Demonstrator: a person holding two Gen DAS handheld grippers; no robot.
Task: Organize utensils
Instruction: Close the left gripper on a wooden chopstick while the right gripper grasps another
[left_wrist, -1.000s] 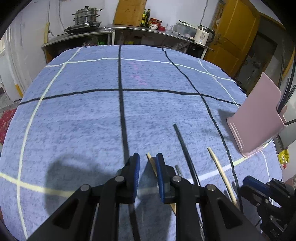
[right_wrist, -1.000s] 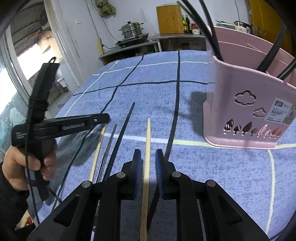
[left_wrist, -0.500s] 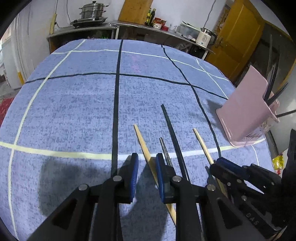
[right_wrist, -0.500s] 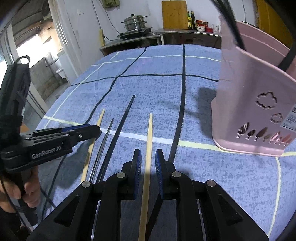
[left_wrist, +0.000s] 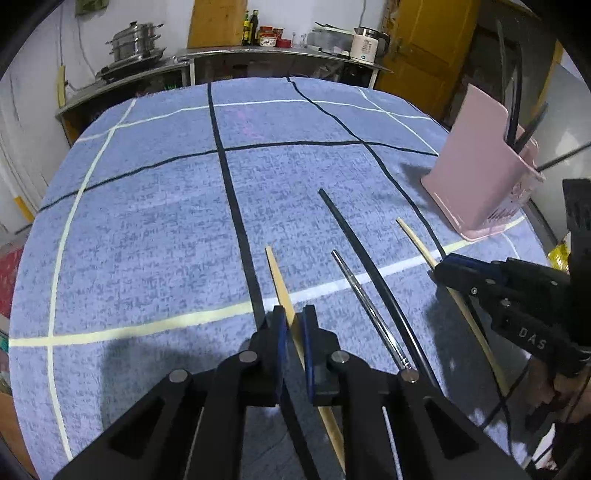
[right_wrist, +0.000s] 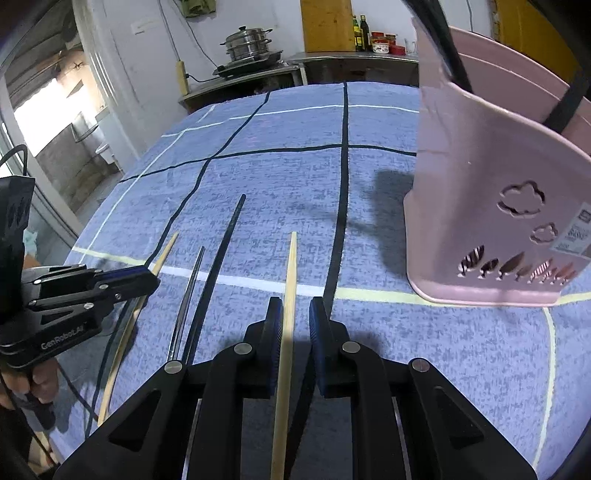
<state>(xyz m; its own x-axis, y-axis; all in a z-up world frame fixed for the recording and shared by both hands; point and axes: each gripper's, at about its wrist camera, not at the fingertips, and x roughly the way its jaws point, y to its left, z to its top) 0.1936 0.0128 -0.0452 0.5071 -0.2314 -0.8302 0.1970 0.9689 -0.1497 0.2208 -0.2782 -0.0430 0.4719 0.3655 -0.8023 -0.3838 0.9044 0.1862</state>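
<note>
On the blue bench (left_wrist: 147, 229): left tongs (left_wrist: 293, 325) clamped onto a wooden chopstick (left_wrist: 280, 284), right tongs (right_wrist: 295, 325) closing round another wooden stick (right_wrist: 290, 280), not gripping.

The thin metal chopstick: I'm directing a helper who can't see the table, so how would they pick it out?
Start at the pink plastic utensil basket on the blue checked tablecloth, then look left to the row of four sticks. The shiny thin metal chopstick lies second from the left, right beside the long black chopstick. It alone is silvery; the outer two are pale wood.
</note>
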